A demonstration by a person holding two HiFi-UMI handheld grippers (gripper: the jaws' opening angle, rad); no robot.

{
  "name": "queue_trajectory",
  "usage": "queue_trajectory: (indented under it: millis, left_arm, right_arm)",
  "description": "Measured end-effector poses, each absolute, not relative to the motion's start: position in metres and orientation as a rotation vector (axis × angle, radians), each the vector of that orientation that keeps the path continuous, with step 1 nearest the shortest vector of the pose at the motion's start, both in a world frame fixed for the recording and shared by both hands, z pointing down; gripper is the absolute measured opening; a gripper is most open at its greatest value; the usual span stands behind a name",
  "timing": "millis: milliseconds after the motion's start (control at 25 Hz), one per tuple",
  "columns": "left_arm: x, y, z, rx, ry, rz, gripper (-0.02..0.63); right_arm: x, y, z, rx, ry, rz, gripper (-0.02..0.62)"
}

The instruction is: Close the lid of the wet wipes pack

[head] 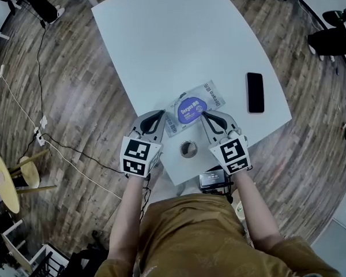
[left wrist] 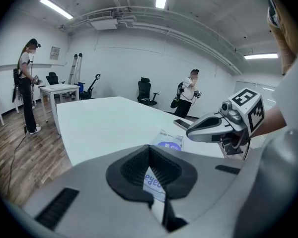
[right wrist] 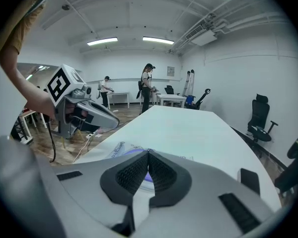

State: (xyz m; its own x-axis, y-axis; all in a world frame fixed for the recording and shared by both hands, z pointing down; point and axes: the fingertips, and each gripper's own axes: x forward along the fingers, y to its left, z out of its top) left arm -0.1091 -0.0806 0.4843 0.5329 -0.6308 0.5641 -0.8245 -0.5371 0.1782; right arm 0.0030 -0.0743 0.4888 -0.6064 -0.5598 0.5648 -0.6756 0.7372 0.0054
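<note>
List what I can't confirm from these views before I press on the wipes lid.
- Lid seal: in the head view the purple lid on the wet wipes pack is too small to tell flat from ajar.
- Contact: the left hand-held gripper and right hand-held gripper have jaws together. Those jaws cover most of the pack in both gripper views, so touching or hovering is unclear.
- Pack's near edge: partly under the gripper tips, head view.

Black phone (head: pixel 255 92) — flat on white table (head: pixel 179 33)
</note>
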Motion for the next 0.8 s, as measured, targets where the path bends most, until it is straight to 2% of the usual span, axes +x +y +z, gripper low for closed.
queue_trajectory:
  millis: [520,800]
  left_arm:
    - [-0.133,-0.061,0.418,2.364,-1.483,0.499,0.006]
    - [-0.149,-0.053,0.364,2.409,-1.661,0.423,0.006]
  right_arm:
    - [0.027,-0.073,0.390,1.215,-2.523,0.244,0.009]
    - [0.041,-0.059,0.364,1.288,-2.558,0.233,0.009]
